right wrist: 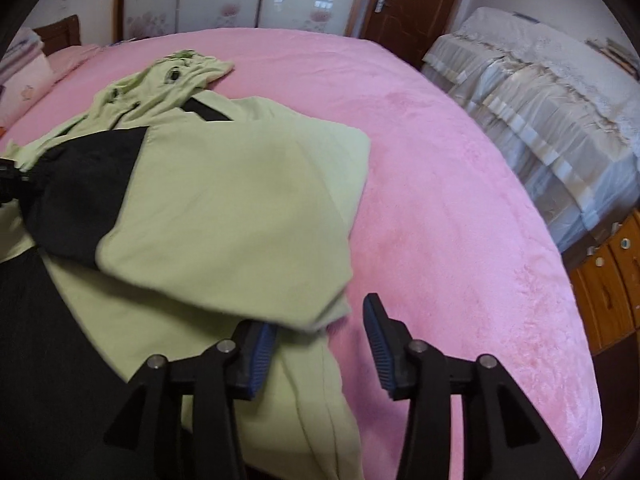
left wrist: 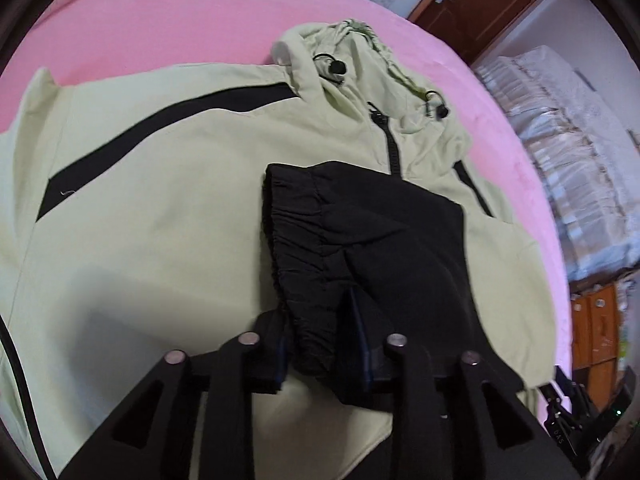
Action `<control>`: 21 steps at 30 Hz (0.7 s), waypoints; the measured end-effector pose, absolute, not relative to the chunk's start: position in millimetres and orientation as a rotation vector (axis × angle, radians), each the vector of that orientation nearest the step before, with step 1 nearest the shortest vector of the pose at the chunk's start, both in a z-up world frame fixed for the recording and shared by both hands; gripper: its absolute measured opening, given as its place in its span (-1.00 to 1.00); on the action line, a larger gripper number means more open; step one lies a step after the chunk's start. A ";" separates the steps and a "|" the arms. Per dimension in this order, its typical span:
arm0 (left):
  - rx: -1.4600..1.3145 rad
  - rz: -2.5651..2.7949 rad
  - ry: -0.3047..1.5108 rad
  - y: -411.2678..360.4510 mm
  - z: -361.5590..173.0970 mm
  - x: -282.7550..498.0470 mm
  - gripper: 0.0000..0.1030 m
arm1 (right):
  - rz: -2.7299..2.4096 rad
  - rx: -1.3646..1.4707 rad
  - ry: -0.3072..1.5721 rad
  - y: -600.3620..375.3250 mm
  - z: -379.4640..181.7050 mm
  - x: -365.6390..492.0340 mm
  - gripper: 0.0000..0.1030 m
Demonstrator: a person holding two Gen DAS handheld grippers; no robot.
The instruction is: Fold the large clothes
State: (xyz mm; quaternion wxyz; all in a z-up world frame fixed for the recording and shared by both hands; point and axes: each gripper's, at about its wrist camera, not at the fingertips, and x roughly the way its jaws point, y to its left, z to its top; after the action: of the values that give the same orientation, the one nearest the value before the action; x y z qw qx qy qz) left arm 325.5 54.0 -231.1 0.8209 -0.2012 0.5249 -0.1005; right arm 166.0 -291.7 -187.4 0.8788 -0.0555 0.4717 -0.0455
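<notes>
pale green hoodie (left wrist: 168,184) with black stripes and cuff, pink bedspread (right wrist: 460,220)

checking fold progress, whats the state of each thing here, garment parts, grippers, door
pale green hooded jacket: spread on pink bed cover, zip closed
black-cuffed sleeve: folded across jacket's chest
green hood: crumpled, not folded in
left gripper: jaws apart around black cuff
right gripper: open, empty
brown wooden door: closed

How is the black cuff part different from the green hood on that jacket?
The gathered black cuff is dark and lies folded across the jacket's chest; the pale green hood is light and lies crumpled at the top, with black cord toggles. Both are parts of one jacket on the pink bed cover.
</notes>
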 end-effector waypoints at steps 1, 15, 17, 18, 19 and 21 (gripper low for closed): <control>-0.431 -0.229 1.114 58.3 -228.3 325.0 0.04 | -0.041 -0.083 0.988 -295.2 -180.1 160.4 -0.05; -0.307 -0.187 1.099 47.4 -224.7 388.4 0.09 | -0.073 0.164 0.975 -359.9 -160.2 302.9 0.45; -0.244 -0.156 1.098 39.3 -225.7 394.0 -0.27 | -0.101 0.192 1.016 -365.2 -179.0 331.3 0.44; -0.222 -0.152 1.095 36.4 -225.7 397.4 -0.37 | -0.107 0.197 1.043 -366.0 -188.7 342.3 0.31; -0.214 -0.149 1.089 35.4 -224.3 400.0 -0.41 | -0.099 0.205 1.066 -366.1 -198.3 350.8 0.03; -0.195 -0.144 1.055 33.3 -220.8 403.0 -0.46 | -0.127 0.168 1.090 -365.2 -208.8 360.4 -0.86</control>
State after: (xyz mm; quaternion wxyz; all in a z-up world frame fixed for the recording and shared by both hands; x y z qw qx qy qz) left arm 403.0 33.3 -220.8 0.8571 -0.0928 0.5021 -0.0684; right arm 360.4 -365.2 -208.8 0.8498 0.0797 0.5175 -0.0604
